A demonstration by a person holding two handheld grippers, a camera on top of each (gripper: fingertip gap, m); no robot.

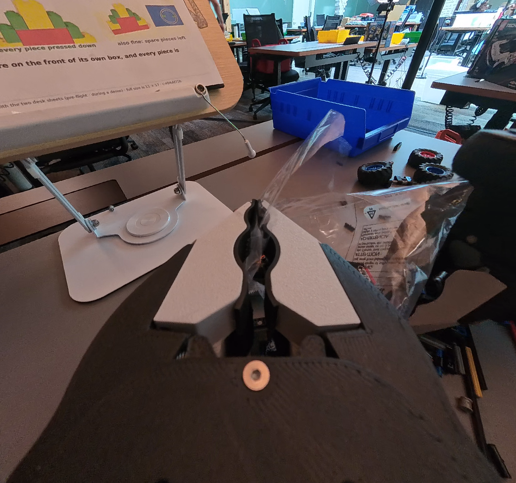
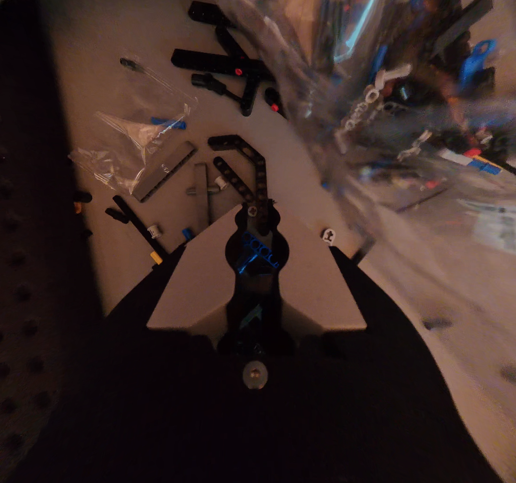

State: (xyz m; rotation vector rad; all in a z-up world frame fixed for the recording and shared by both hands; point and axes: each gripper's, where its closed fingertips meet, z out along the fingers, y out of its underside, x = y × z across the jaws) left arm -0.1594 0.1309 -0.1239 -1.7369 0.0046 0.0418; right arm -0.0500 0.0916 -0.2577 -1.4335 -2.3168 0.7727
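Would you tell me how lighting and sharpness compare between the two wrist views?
Left wrist view: bright daylight, sharp on the left gripper and blue bin, with wide-angle bending at the edges. Right wrist view: dim, warm-tinted, the right gripper in shadow, the clear bag of parts smeared by blur.

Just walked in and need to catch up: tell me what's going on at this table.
A person works two handheld grippers. The left gripper is shut on the clear plastic bag, pinching its edge. The right gripper hangs over loose black beams and a small empty bag on the table; whether it grips anything is unclear. Toy wheels and a blue bin sit beyond.
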